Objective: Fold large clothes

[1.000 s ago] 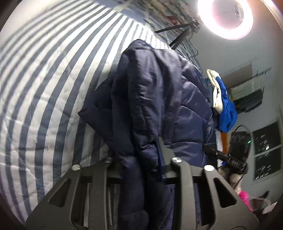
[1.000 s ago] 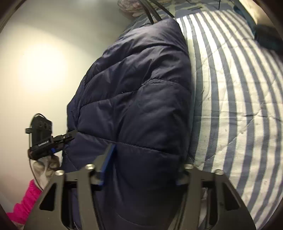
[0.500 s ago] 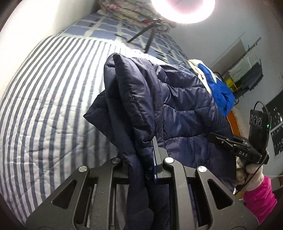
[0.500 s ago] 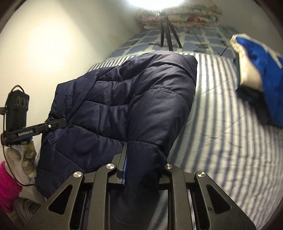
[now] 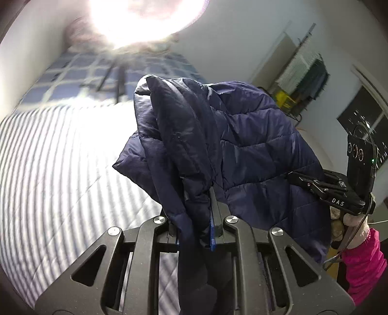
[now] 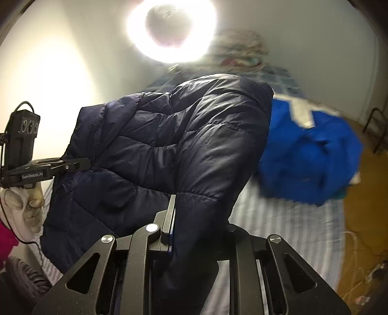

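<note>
Both grippers (image 5: 194, 213) (image 6: 196, 218) downward-tilted, clamped on jacket (image 5: 230, 145)

"DAS": right gripper (image 5: 294, 175). "GenRobot.AI": left gripper (image 6: 82, 165).

jacket (image 5: 242, 150) above bed (image 5: 60, 169)

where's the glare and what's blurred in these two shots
Left wrist view: the ring light blows out the top, smearing the checked bedding; the navy quilted puffer jacket stays sharp. Right wrist view: the same light flares, and the bright blue garment is motion-blurred.
</note>
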